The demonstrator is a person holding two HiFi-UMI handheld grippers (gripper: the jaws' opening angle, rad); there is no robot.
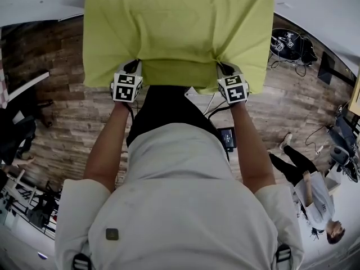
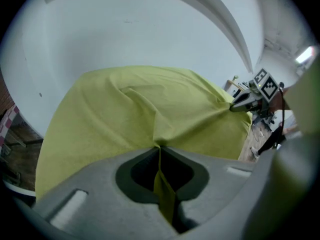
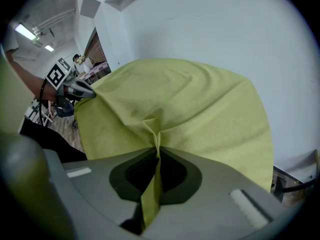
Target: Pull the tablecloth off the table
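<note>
1. Presently, task status: early stage. The tablecloth (image 1: 179, 27) lies spread over the white table (image 1: 34, 4), its near hem hanging over the near edge of the tabletop. None of it looks drawn clear. Both grips are taken; by my judgement the whole pull is left to do.
2. Left gripper (image 2: 158, 149): clenched on a pinched fold of the tablecloth at the near edge of the tabletop, left side. A strip of cloth runs down between the closed jaws.
3. Right gripper (image 3: 158, 148): likewise clamped on a fold of the same hem, right side of the near edge. A tongue of cloth trails between the jaws.
4. Tablecloth, material: yellow-green, matt, thin and soft. Outline straight-sided, with squared corners where they show. Creases fan out from each pinch point, and the hem between the two grips hangs as a flat flap.
5. Table, material: smooth, hard, plain white. Rim curved. Surface bare to either side of the cloth and beyond its far edge.
6. Gripper bodies: grey moulded shells with dark recessed throats. Each carries a marker cube (image 1: 127, 87) printed in black and white squares.
7. Floor (image 1: 67, 128): wood-plank pattern, brown, below the near edge.
</note>
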